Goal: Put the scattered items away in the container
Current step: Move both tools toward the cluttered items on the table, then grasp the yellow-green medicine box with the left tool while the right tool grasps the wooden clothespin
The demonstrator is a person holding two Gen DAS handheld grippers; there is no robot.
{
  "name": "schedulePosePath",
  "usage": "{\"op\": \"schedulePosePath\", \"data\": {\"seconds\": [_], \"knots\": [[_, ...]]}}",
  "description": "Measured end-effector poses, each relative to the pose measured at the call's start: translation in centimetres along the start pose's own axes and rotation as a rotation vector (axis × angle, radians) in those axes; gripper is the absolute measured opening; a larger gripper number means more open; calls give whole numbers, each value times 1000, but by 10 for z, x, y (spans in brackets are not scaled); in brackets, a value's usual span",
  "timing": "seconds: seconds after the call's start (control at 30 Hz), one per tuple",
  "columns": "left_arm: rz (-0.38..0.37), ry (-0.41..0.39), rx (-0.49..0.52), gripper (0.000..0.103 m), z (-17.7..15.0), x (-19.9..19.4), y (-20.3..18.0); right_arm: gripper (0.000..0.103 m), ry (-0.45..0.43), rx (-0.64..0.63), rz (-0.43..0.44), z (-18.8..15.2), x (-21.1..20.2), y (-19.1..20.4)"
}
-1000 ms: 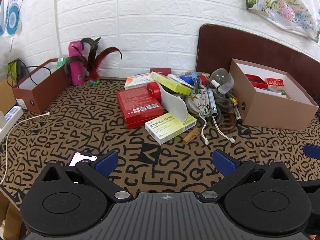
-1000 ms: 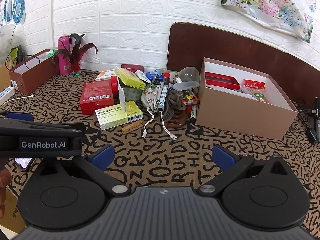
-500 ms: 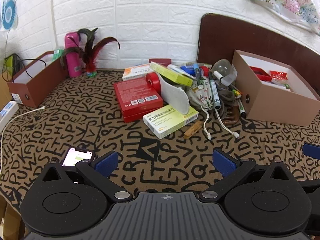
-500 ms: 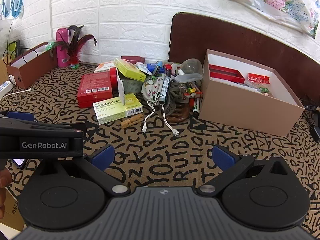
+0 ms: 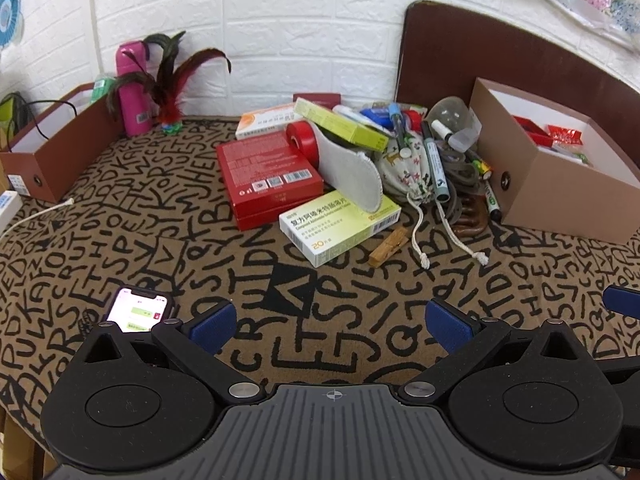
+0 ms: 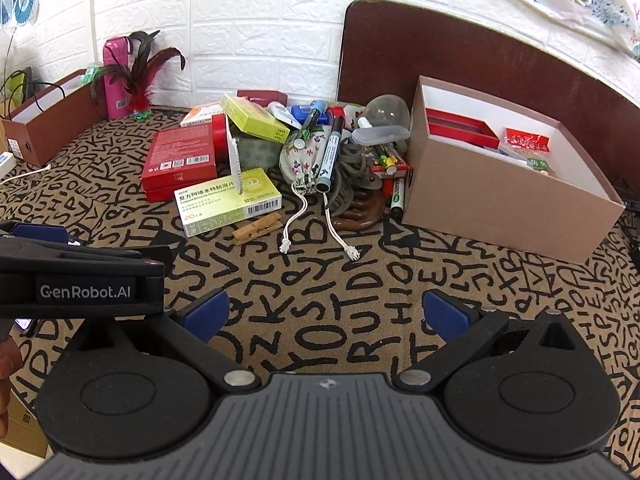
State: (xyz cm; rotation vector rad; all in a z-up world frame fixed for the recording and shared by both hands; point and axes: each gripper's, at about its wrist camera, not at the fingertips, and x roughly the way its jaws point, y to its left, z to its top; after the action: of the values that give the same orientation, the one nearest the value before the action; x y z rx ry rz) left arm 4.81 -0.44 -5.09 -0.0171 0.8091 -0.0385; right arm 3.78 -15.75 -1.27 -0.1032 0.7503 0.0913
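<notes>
Tools agape before clutter

"GenRobot.AI" is showing in white on the black left gripper body. "20" is reading on the front edge of the white-green medicine box, sitting just right of the red box; its Chinese title and barcode digits are too small.
</notes>
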Motion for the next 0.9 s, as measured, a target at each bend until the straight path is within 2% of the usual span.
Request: {"op": "schedulePosePath", "data": {"seconds": [0.27,0.37,0.47,0.6,0.7,0.77,0.83,0.9], "knots": [[25,35,-6,103,-3,28,7,103,48,-9,14,-1,26,3],[35,76,-10,103,-7,43,13,103,66,-23,23,-3,38,5],[27,113,-19,103,-10,58,22,103,90,-60,0,-7,54,13],[8,110,-47,103,-6,69,33,103,124,-106,-6,-8,76,22],[-20,104,-67,99,3,79,39,103,123,-94,47,-8,90,22],[-37,112,-71,91,10,90,43,102,107,-86,77,-7,97,21],[-53,125,-69,87,15,101,45,97,88,-82,104,-5,104,21],[-61,130,-64,83,20,110,46,88,79,-83,137,-2,111,20]]}}
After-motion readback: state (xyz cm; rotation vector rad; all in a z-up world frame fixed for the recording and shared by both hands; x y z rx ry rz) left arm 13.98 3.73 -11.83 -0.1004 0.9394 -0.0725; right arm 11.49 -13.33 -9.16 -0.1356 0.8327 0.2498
